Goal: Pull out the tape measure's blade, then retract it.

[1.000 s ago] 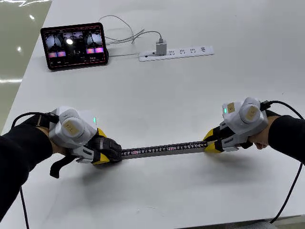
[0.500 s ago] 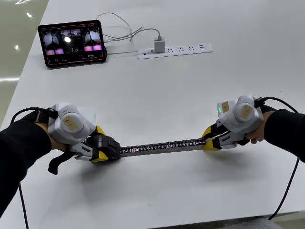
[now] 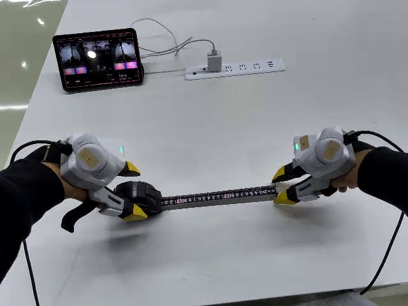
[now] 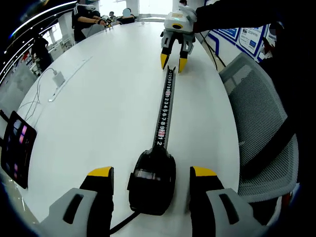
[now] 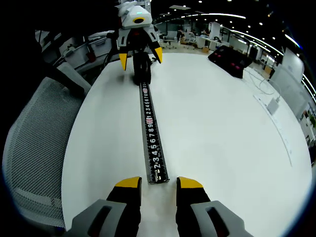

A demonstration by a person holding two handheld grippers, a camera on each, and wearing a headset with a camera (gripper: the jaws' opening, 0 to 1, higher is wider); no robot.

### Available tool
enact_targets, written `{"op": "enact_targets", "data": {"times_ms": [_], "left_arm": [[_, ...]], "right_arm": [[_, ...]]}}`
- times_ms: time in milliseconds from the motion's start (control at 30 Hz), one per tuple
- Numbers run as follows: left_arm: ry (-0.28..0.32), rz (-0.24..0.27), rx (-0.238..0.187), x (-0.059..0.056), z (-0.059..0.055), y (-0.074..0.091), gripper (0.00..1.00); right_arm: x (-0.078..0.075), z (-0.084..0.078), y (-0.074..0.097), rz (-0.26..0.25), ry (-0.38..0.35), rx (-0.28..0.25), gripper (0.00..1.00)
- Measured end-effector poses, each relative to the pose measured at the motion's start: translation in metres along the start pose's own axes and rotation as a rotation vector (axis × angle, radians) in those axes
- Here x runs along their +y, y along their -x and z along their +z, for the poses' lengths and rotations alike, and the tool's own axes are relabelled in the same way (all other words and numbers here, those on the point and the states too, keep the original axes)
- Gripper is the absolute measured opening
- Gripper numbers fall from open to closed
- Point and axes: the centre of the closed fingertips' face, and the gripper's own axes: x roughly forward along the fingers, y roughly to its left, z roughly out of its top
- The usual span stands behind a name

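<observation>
Desk (image 3: 223,115) layout: L claw (image 3: 134,191) released, jaws astride case (image 3: 143,194); blade (image 3: 220,197) lies extended to R claw (image 3: 281,186), also released, tip at its jaws. Est.: case rigid, grip flanks; blade thin, springy, grip end hook.

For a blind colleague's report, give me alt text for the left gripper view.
A black tape measure lies on the white table between the jaws of the open left gripper, a gap on each side. Its blade stretches away to the open right gripper.
</observation>
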Motion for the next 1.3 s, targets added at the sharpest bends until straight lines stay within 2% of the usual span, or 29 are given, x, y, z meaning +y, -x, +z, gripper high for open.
{"op": "enact_targets", "data": {"times_ms": [200,267,433,600,667,700,800,1000,1033,1067,1100,1167,1233,1300], "left_arm": [[0.04,0.016,-0.004,0.003,-0.002,0.003,0.6],[0.071,0.033,0.004,0.005,-0.004,0.005,0.61],[0.123,0.065,0.007,0.01,-0.009,0.007,0.75],[0.16,0.08,-0.009,0.011,-0.012,0.008,0.8],[0.213,0.063,0.02,0.006,-0.02,0.008,0.83],[0.217,0.065,0.019,0.006,-0.022,0.007,0.85],[0.257,0.086,-0.024,0.006,-0.02,0.007,0.89],[0.33,0.132,-0.081,0.008,-0.021,0.01,0.99],[0.342,0.146,-0.093,0.01,-0.021,0.011,0.99],[0.342,0.19,-0.126,0.018,-0.019,0.013,0.99],[0.346,0.199,-0.144,0.018,-0.018,0.014,0.99],[0.396,0.205,-0.18,0.017,-0.017,0.016,0.99],[0.424,0.208,-0.199,0.015,-0.019,0.017,0.99],[0.423,0.224,-0.209,0.014,-0.023,0.019,0.99]], "right_arm": [[0.001,0.002,0.005,-0.008,-0.028,-0.015,0.29],[0.0,0.001,0.008,-0.021,-0.045,-0.022,0.3],[-0.001,0.001,0.014,-0.04,-0.093,-0.049,0.35],[-0.007,-0.004,0.022,-0.084,-0.131,-0.065,0.38],[-0.009,-0.004,0.026,-0.103,-0.141,-0.08,0.4],[-0.012,-0.005,0.027,-0.113,-0.149,-0.091,0.42],[-0.015,-0.01,0.033,-0.146,-0.171,-0.107,0.44],[-0.01,-0.018,0.042,-0.178,-0.207,-0.122,0.52],[-0.01,-0.019,0.042,-0.183,-0.211,-0.121,0.53],[-0.009,-0.022,0.044,-0.187,-0.226,-0.115,0.53],[-0.008,-0.023,0.045,-0.189,-0.232,-0.116,0.54],[-0.008,-0.025,0.048,-0.205,-0.252,-0.132,0.56],[-0.007,-0.027,0.052,-0.217,-0.272,-0.142,0.58],[-0.006,-0.03,0.054,-0.229,-0.287,-0.146,0.59]]}}
